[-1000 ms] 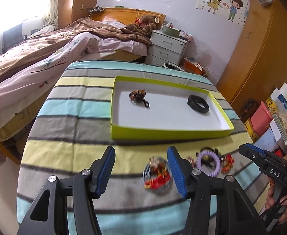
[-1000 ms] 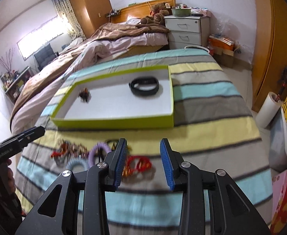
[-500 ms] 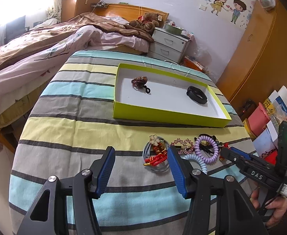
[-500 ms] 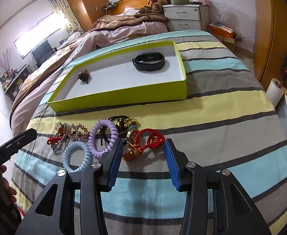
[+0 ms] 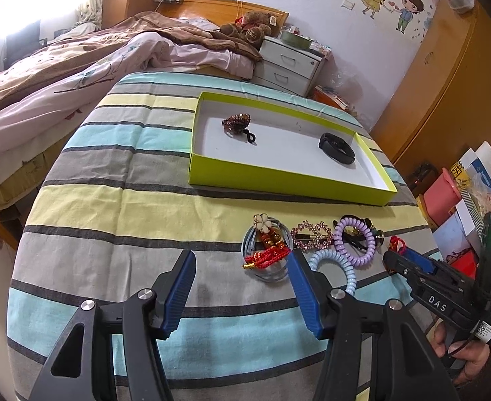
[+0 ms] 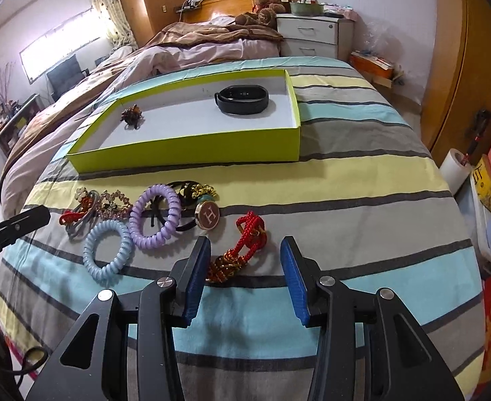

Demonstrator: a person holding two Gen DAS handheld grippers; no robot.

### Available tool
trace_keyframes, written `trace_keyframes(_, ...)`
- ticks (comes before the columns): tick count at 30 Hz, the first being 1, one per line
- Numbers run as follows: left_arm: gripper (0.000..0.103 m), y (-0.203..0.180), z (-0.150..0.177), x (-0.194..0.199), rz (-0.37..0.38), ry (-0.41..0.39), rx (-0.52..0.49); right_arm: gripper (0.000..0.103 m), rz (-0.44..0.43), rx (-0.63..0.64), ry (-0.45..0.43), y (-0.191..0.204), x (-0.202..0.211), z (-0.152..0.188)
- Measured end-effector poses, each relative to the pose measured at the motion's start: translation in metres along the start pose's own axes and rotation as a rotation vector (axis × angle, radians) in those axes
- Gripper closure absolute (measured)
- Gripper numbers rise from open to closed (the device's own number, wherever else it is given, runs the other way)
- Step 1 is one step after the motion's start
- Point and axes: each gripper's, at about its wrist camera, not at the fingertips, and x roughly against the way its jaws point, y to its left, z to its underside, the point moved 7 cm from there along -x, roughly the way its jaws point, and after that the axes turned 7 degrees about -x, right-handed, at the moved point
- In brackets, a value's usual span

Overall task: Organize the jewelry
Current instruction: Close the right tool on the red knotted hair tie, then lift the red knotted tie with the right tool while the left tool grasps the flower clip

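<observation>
Left gripper: standing wide, holding nothing — hovering over the striped cloth, just beside the red tassel charm.
Right gripper: standing wide, pads touching nothing — reaching around the near end of the red knotted bracelet.
Red knotted bracelet: lying flat, red cord loops with amber beads.
Green tray: sitting behind the pile, holding a black band and a brown beaded piece.
Purple coil tie: lying beside the blue coil tie.
</observation>
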Motion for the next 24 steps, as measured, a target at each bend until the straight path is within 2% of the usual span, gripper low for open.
trace_keyframes(3,0.046,0.002,0.003,-0.002,-0.001,0.014,0.01,0.062,0.019,0.021,-0.005,0.003,-0.001,-0.001)
trace_keyframes(5,0.046,0.003,0.004,-0.001,-0.001,0.015,0.012,0.077,0.017,0.027,-0.007,0.004,0.0,0.0)
trace_keyframes(10,0.046,0.001,0.004,-0.001,0.006,0.021,-0.001,0.087,0.019,0.027,-0.017,0.004,0.004,0.001)
trace_keyframes(19,0.047,-0.017,0.005,-0.01,0.024,0.047,-0.074,0.088,-0.002,0.001,-0.083,-0.001,0.022,-0.01)
trace_keyframes(24,0.047,-0.009,-0.008,-0.011,-0.007,0.028,-0.066,0.088,-0.018,-0.006,-0.097,-0.001,0.025,-0.015)
